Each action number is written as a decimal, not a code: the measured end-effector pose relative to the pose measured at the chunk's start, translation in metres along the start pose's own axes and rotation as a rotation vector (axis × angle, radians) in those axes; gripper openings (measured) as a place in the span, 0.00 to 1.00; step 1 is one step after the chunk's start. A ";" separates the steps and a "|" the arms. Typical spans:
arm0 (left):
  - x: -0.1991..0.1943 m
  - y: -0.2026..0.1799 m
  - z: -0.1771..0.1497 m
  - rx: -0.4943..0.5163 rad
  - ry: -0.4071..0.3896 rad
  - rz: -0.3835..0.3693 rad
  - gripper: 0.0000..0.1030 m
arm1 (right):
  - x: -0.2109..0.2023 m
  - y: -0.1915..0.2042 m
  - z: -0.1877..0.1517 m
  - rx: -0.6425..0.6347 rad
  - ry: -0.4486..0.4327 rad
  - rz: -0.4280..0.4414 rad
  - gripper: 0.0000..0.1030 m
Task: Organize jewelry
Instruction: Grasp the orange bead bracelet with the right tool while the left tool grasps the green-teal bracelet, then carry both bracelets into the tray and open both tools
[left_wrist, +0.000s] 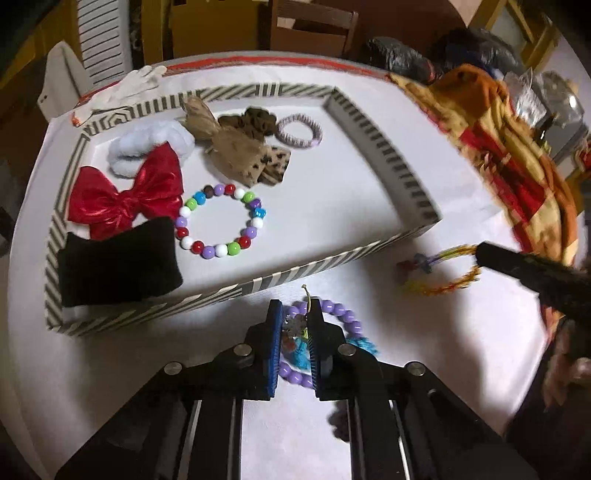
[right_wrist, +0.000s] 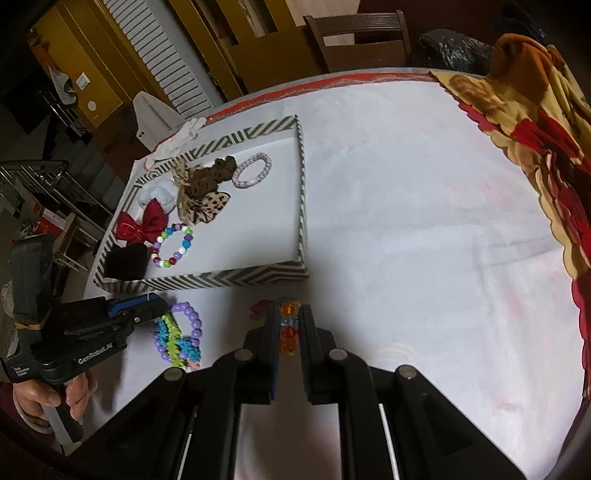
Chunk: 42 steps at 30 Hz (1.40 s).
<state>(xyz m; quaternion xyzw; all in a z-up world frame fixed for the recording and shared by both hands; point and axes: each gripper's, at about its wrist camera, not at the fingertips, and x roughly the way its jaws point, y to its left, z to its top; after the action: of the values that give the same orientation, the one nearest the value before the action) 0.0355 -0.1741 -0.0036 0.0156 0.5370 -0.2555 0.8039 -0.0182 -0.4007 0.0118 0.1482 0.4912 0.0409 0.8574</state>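
One striped tray (left_wrist: 258, 284) lies just ahead of the left gripper (left_wrist: 295, 314) and holds seven pieces: a multicoloured bead bracelet (left_wrist: 221, 223) near its middle, a black velvet cushion (left_wrist: 118, 262) at its near left corner, a red bow (left_wrist: 125, 199) just beyond the cushion, a white scrunchie (left_wrist: 147, 147) behind the bow, a tan leopard-print bow (left_wrist: 240, 155), a brown scrunchie (left_wrist: 258, 120) and a pale purple hair tie (left_wrist: 299, 131) toward the far side. The left gripper's jaws stand narrow around a purple bead bracelet (left_wrist: 343, 314) with a snowflake charm (left_wrist: 294, 325), which lies on the white tablecloth (left_wrist: 369, 221) outside the tray; whether the pads actually pinch it cannot be told. To its right, the right gripper (right_wrist: 288, 325) has its jaws drawn close on either side of an orange and multicoloured bead bracelet (right_wrist: 288, 332), also outside the tray, near its front right corner. A patterned blanket (right_wrist: 535, 129) lies far to the right.
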 end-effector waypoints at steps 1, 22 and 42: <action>-0.006 0.000 0.001 -0.011 -0.007 -0.013 0.06 | -0.002 0.002 0.001 -0.004 -0.004 0.007 0.10; -0.095 -0.034 0.038 -0.011 -0.188 0.061 0.06 | -0.067 0.044 0.035 -0.147 -0.134 0.067 0.10; -0.042 -0.035 0.084 0.026 -0.141 0.056 0.06 | -0.005 0.061 0.088 -0.155 -0.066 0.062 0.10</action>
<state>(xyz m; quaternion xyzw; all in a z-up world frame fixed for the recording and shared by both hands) 0.0800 -0.2131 0.0773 0.0229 0.4751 -0.2403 0.8462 0.0594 -0.3621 0.0759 0.0978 0.4534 0.1005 0.8802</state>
